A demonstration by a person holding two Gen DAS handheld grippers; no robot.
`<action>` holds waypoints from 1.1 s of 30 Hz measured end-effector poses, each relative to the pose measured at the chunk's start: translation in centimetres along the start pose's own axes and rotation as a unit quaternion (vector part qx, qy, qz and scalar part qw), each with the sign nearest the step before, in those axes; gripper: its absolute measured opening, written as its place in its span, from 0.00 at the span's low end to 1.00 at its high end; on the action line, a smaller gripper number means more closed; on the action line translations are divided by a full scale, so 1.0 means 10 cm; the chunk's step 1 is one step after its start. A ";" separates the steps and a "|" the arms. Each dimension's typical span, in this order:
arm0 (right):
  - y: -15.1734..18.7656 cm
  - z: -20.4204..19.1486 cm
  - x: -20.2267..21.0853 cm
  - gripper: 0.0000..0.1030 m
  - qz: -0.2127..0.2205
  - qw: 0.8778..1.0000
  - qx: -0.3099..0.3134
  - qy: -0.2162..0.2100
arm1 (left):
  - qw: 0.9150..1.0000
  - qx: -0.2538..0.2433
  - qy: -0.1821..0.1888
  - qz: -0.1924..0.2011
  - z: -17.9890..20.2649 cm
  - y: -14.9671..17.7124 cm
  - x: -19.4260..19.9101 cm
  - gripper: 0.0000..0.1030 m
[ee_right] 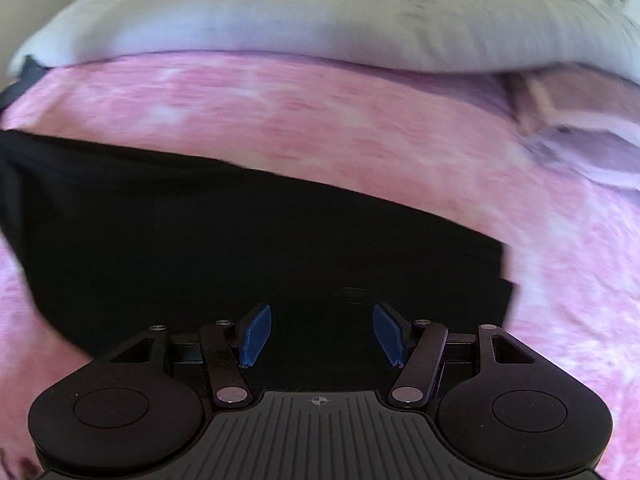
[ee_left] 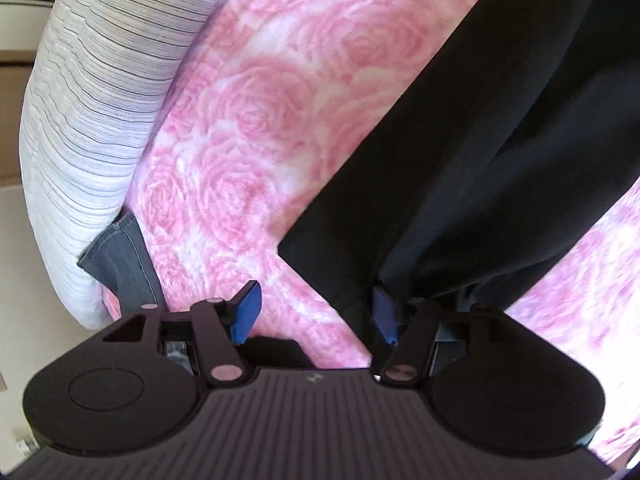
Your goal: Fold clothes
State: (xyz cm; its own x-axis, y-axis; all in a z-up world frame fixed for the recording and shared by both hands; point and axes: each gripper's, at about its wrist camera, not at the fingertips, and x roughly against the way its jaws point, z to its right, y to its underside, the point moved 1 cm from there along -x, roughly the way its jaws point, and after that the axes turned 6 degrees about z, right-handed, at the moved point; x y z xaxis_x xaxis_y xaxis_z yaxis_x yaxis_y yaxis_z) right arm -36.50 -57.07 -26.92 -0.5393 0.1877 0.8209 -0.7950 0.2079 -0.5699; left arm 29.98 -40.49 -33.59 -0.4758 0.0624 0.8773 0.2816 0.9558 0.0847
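Note:
A black garment lies flat on a pink rose-patterned bedspread. In the left wrist view it runs from the top right down to a corner by my left gripper. That gripper is open, with its right blue pad at the garment's near edge and its left pad over the bedspread. In the right wrist view the black garment fills the middle as a wide band. My right gripper is open and empty, with both blue pads above the garment's near part. This view is blurred.
A pale striped pillow lies along the bed's left side, with a grey denim piece sticking out from under it. The pillow spans the far side in the right wrist view. A folded pinkish cloth sits at far right.

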 end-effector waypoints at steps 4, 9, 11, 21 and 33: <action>-0.05 -0.68 0.05 0.59 0.012 0.998 0.056 -0.006 | 0.999 -0.033 -0.040 0.011 -0.23 0.06 -0.28 0.50; -0.16 -1.50 0.16 0.59 0.015 0.998 0.042 0.033 | 0.998 -0.010 -0.027 0.053 -0.72 0.25 -0.57 0.46; -0.18 -1.84 0.16 0.60 0.014 0.999 -0.006 0.036 | 0.996 0.002 0.011 0.093 -0.79 0.42 -0.50 0.48; -0.39 -3.49 -0.39 0.60 -0.013 0.999 0.007 -0.048 | 0.965 0.135 0.201 0.097 -0.62 1.05 -1.04 0.56; -0.56 -3.47 -0.42 0.61 -0.016 1.000 0.011 -0.009 | 0.912 0.275 0.238 0.191 -1.31 1.18 -0.77 0.00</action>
State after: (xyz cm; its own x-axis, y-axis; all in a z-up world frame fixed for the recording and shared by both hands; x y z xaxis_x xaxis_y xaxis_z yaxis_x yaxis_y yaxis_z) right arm -20.16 -25.74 -28.47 -0.5187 0.1639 0.8391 -0.8175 0.1921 -0.5429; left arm 47.85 -33.47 -33.19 0.0209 0.4140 0.9100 -0.1715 0.8982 -0.4047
